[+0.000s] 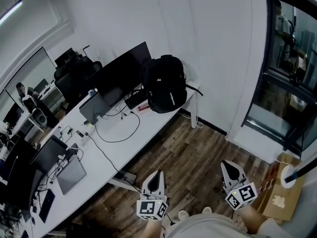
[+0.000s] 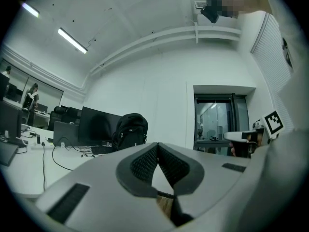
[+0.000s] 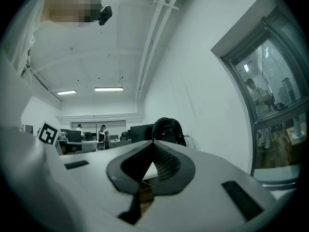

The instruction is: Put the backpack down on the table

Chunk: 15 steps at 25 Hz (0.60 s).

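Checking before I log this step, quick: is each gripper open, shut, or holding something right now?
Left gripper: shut, nothing between its jaws.
Right gripper: shut, nothing between its jaws.

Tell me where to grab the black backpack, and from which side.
Likely its top, from above on the floor side: the backpack stands upright at the end of the table, a monitor close behind. No top handle can be made out.
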Each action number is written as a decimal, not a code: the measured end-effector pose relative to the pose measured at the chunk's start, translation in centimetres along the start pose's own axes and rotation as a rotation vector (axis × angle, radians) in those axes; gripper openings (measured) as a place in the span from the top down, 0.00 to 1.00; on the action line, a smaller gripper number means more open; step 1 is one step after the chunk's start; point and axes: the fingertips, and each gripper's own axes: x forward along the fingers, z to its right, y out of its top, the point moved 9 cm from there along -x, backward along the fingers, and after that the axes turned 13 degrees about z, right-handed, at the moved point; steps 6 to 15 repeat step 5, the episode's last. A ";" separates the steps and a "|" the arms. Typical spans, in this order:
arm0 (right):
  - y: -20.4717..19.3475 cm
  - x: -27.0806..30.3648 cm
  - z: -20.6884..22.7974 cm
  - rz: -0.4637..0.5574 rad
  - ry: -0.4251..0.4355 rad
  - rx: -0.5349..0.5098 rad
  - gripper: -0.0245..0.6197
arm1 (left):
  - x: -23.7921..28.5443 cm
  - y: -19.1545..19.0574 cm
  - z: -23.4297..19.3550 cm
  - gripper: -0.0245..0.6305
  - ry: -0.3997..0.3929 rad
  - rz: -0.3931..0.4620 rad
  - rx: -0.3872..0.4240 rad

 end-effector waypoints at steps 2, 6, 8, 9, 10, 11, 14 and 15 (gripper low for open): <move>-0.1 0.1 0.1 0.001 -0.003 0.003 0.94 | 0.2 -0.2 0.1 0.95 -0.008 -0.001 0.005; -0.2 0.1 0.5 0.000 -0.017 0.010 0.94 | 0.4 -0.8 0.0 0.95 -0.027 0.007 0.003; -0.2 0.1 0.5 0.000 -0.017 0.010 0.94 | 0.4 -0.8 0.0 0.95 -0.027 0.007 0.003; -0.2 0.1 0.5 0.000 -0.017 0.010 0.94 | 0.4 -0.8 0.0 0.95 -0.027 0.007 0.003; -0.2 0.1 0.5 0.000 -0.017 0.010 0.94 | 0.4 -0.8 0.0 0.95 -0.027 0.007 0.003; -0.2 0.1 0.5 0.000 -0.017 0.010 0.94 | 0.4 -0.8 0.0 0.95 -0.027 0.007 0.003; -0.2 0.1 0.5 0.000 -0.017 0.010 0.94 | 0.4 -0.8 0.0 0.95 -0.027 0.007 0.003; -0.2 0.1 0.5 0.000 -0.017 0.010 0.94 | 0.4 -0.8 0.0 0.95 -0.027 0.007 0.003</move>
